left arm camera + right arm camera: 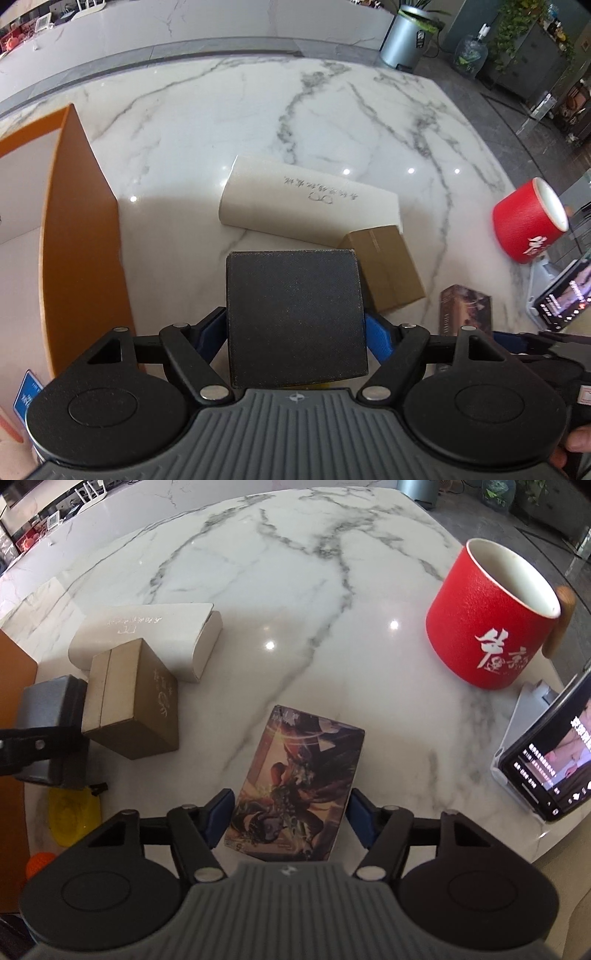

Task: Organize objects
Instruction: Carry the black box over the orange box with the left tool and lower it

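Now left claw (295,325) grips matte blk cube box (295,317).

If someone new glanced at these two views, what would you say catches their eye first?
Probably the red mug with white lettering, standing at the marble table's right side. Next, the dark box clamped in the left claw beside the tall orange box, and the illustrated box between the right claw's fingers.

Mug (495,627) right of card box (295,782)
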### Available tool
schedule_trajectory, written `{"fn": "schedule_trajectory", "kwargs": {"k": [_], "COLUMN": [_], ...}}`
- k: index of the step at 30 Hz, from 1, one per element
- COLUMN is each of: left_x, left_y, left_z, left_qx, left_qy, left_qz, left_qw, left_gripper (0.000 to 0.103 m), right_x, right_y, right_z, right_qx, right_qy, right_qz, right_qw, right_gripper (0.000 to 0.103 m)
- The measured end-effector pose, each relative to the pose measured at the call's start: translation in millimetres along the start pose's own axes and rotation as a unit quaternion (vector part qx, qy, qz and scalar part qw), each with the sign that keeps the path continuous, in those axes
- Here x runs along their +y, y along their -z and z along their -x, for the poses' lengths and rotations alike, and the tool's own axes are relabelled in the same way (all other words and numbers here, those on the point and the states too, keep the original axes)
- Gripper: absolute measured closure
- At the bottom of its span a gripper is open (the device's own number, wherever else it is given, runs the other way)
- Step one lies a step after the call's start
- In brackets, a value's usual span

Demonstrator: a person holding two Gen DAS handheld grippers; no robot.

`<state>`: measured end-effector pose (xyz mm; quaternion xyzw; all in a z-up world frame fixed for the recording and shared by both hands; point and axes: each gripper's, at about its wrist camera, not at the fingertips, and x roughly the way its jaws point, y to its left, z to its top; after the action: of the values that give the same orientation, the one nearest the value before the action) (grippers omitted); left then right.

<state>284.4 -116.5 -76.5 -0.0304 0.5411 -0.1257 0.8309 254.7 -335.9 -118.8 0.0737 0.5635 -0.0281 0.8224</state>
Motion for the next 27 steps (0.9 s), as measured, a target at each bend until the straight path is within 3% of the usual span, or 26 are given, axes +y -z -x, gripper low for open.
{"fn": "schedule_trajectory", "kwargs": {"k": [8, 9, 10, 11, 13, 16, 18, 21, 23, 27], "left_x": [-6, -4, -2, 1, 9, 20, 26, 37, 46, 69], "left_y": [11, 13, 15, 18, 22, 32, 39, 50, 56, 64], "left_z": [60, 68, 77, 86, 101, 121, 130, 136, 138, 143], "left_qx": [-0.047, -0.054, -0.062, -0.068, -0.080, -0.091, -0.093, -0.095, -0.096, -0.098], "left_qy": [0.039, 0.042, 0.045, 0.047, 0.045, 0.044, 0.044, 0.036, 0.029, 0.022], "left_qz": [-0.005, -0.004, -0.004, -0.002, 0.003, 0.005, 0.004, 0.009, 0.017, 0.042], "left_qw": [0.9981, 0.9976, 0.9971, 0.9966, 0.9958, 0.9949, 0.9947, 0.9948, 0.9949, 0.9940], "left_gripper": [0.014, 0.014, 0.014, 0.014, 0.014, 0.014, 0.014, 0.014, 0.014, 0.014], "right_x": [13, 16, 18, 20, 28, 47, 52, 56, 60, 81], "right_y": [15, 16, 17, 16, 15, 16, 16, 18, 23, 37], "right_z": [47, 54, 62, 67, 76, 81, 78, 69, 64, 57], "right_qx": [-0.032, -0.040, -0.045, -0.038, -0.032, -0.046, -0.036, -0.021, -0.022, -0.011], "right_qy": [-0.053, -0.048, -0.063, -0.094, -0.123, -0.083, -0.081, -0.051, -0.031, -0.026], "right_qz": [-0.002, 0.000, 0.002, -0.006, -0.011, 0.026, 0.041, 0.078, 0.127, 0.250], "right_qw": [0.998, 0.998, 0.997, 0.995, 0.992, 0.995, 0.995, 0.995, 0.991, 0.968], "right_gripper": [0.039, 0.048, 0.079, 0.103, 0.103, 0.103, 0.101, 0.091, 0.066, 0.066]}}
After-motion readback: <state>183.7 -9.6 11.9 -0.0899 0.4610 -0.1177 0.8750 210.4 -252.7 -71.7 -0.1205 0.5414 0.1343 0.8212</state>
